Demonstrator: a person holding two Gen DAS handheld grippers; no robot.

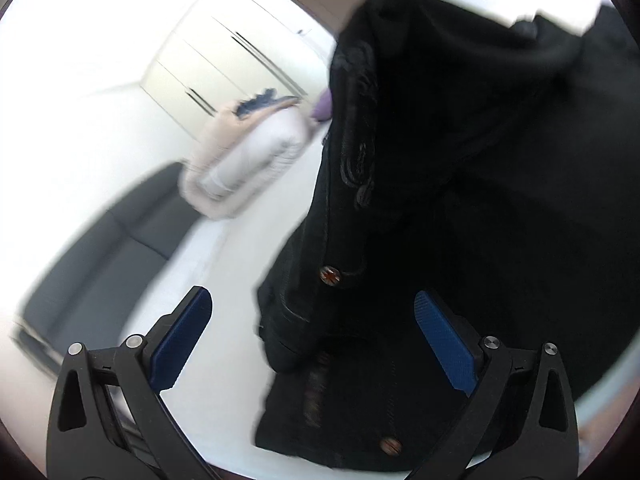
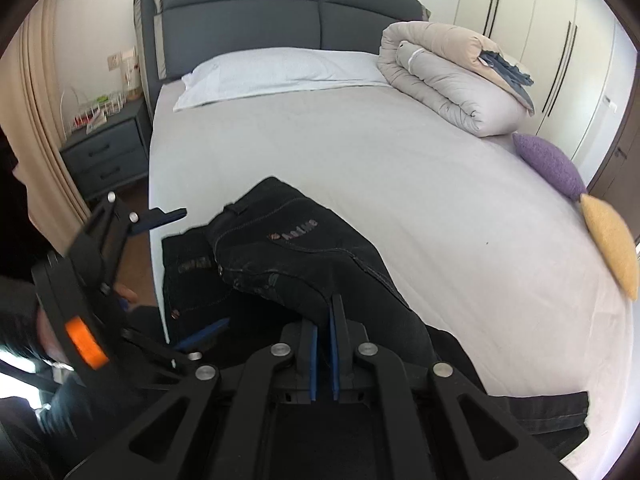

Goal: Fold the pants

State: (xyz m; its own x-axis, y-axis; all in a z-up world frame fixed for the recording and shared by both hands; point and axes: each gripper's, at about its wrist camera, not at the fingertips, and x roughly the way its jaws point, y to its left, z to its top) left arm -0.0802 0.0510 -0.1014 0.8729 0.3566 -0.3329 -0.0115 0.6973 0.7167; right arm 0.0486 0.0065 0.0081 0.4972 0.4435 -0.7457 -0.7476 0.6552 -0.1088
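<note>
The black denim pants (image 2: 304, 256) lying on the bed carry a short word embroidered in reddish-pink thread on the upper fold of the cloth, seen from the right wrist camera. Its letters are small and bent by the lens; they look like "helle", but the reading is uncertain. A metal button (image 1: 329, 275) on the same pants, seen from the left wrist camera, bears a red crossed flag-like emblem, with no letters legible.

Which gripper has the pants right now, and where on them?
The right gripper is shut on a raised fold of the black pants, below the waistband. The left gripper is open, holding nothing.
</note>
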